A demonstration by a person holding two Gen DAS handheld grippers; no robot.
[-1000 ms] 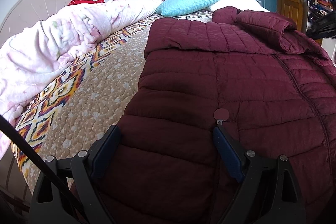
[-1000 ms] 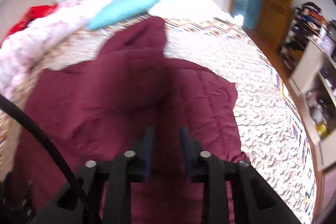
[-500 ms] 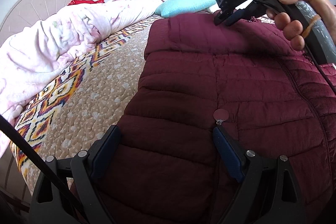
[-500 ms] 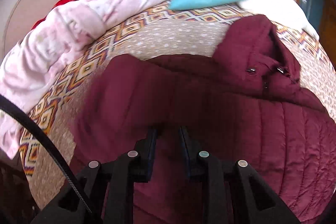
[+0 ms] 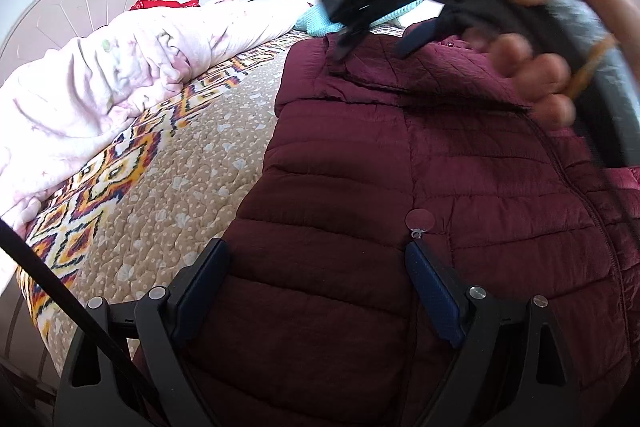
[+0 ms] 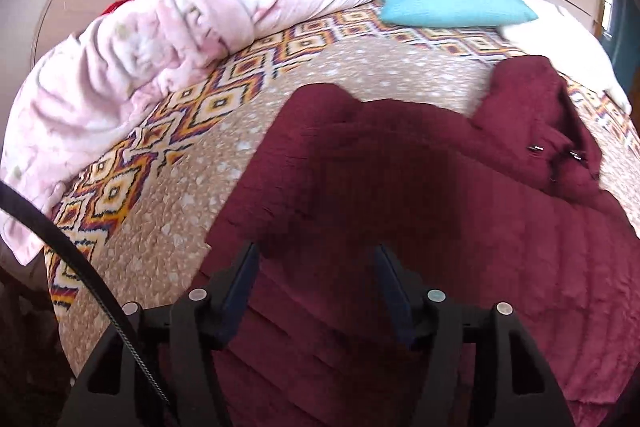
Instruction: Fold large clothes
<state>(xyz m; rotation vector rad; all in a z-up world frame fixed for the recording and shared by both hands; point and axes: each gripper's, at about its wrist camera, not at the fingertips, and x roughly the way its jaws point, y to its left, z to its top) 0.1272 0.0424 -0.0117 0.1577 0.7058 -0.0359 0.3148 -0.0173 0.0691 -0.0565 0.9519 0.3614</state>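
Since the earlier frame, right tongs (image 6: 316,267) have released over the maroon quilted puffer jacket (image 5: 400,167); left tongs (image 5: 316,263) gape. Judged light, soft, slippery: grip seams ahead.

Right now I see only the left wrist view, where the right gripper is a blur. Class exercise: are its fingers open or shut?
Observer: Open; the right gripper hangs over the maroon jacket, gripping nothing.
Operator: Any fasteners near the collar?
Observer: Two metal snaps show on the hood.
Operator: What lies at the far end?
Observer: A white pillow beside the teal pillow.
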